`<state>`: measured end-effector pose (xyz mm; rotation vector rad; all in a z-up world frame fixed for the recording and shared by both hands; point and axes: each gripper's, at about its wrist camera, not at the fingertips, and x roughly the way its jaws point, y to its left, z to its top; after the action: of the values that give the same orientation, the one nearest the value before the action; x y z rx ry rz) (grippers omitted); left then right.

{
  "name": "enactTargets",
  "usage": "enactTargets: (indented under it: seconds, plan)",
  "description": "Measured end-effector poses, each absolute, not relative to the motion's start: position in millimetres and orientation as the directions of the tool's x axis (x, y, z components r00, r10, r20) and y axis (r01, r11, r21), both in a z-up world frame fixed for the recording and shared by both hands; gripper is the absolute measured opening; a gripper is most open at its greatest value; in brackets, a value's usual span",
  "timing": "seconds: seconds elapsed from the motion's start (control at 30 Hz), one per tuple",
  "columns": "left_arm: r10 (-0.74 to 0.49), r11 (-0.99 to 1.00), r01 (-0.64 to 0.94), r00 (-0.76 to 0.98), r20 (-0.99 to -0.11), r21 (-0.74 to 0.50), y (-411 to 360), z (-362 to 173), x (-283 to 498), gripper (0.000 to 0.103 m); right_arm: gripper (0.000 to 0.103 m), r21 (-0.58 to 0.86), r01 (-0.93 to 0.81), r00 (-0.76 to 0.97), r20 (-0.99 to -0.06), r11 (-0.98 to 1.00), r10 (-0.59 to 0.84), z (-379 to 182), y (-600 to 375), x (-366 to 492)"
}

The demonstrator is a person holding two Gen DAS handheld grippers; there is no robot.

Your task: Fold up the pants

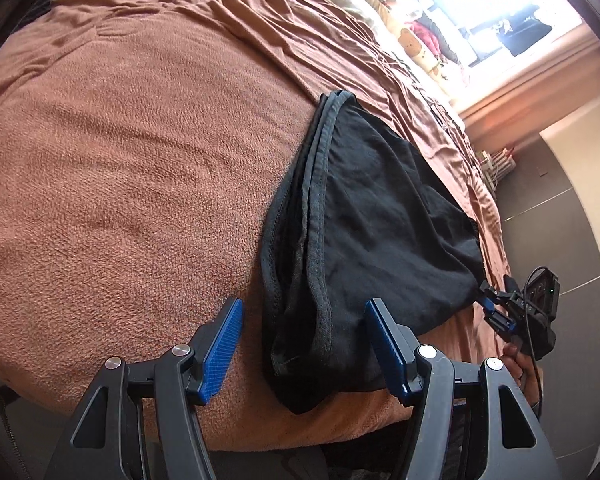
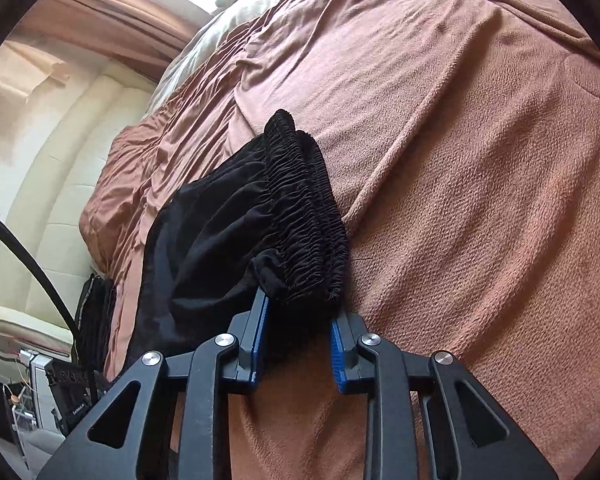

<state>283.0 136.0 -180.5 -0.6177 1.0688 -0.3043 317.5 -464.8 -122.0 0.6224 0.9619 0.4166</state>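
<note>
Black pants (image 1: 380, 216) lie folded in half lengthwise on a brown blanket (image 1: 140, 160). In the left wrist view the hem end (image 1: 300, 344) sits between the spread fingers of my left gripper (image 1: 305, 304). Its left pad (image 1: 224, 344) is off the cloth, and its right pad (image 1: 384, 344) is at the cloth's edge. My right gripper (image 1: 486, 298) pinches the far waist corner. In the right wrist view the gathered elastic waistband (image 2: 304, 216) runs away from my right gripper (image 2: 299, 308). That gripper is shut on the waistband's near corner, with bunched cloth filling the gap between its blue pads.
The bed's near edge runs under both grippers. A person's hand (image 1: 516, 360) holds the right gripper. Pillows and soft toys (image 1: 412, 36) line the window side. Dark floor tiles (image 1: 560, 208) lie beyond the bed. A cream padded wall (image 2: 60, 152), a black cable (image 2: 32, 252) and a dark bag (image 2: 96, 320) stand beside it.
</note>
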Motion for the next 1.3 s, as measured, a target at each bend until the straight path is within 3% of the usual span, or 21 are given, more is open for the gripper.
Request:
enactTargets:
  seconds: [0.2, 0.3, 0.5, 0.77, 1.03, 1.13, 1.2, 1.3]
  plan:
    - [-0.584, 0.717, -0.078, 0.477, -0.657, -0.693, 139, -190, 279, 0.064, 0.023, 0.619, -0.052, 0.537, -0.644, 0.783, 0.545, -114, -457, 313]
    - [-0.595, 0.708, -0.066, 0.481, -0.644, -0.703, 137, -190, 274, 0.063, 0.029, 0.590, -0.055, 0.534, -0.665, 0.805, 0.523, -111, -450, 309]
    - [-0.611, 0.668, -0.098, 0.495, -0.618, -0.738, 145, -196, 272, 0.049, 0.034, 0.485, -0.111, 0.583, -0.675, 0.867, 0.452, -86, -447, 291]
    - [-0.623, 0.644, -0.100, 0.507, -0.596, -0.759, 151, -196, 261, 0.048, 0.034, 0.363, -0.146, 0.653, -0.664, 0.920, 0.365, -54, -425, 249]
    - [-0.604, 0.650, -0.119, 0.520, -0.605, -0.751, 147, -196, 264, 0.046, 0.034, 0.309, -0.247, 0.629, -0.670, 0.918, 0.395, -34, -377, 230]
    - [-0.609, 0.637, -0.134, 0.516, -0.602, -0.759, 150, -199, 264, 0.035, 0.033, 0.292, -0.286, 0.608, -0.681, 0.913, 0.408, -33, -354, 228]
    - [-0.640, 0.598, -0.154, 0.500, -0.584, -0.787, 154, -206, 264, 0.016, 0.034, 0.284, -0.309, 0.596, -0.686, 0.907, 0.418, -34, -339, 230]
    - [-0.642, 0.601, -0.146, 0.498, -0.584, -0.786, 154, -205, 262, 0.010, 0.034, 0.282, -0.343, 0.574, -0.692, 0.896, 0.437, -37, -319, 234]
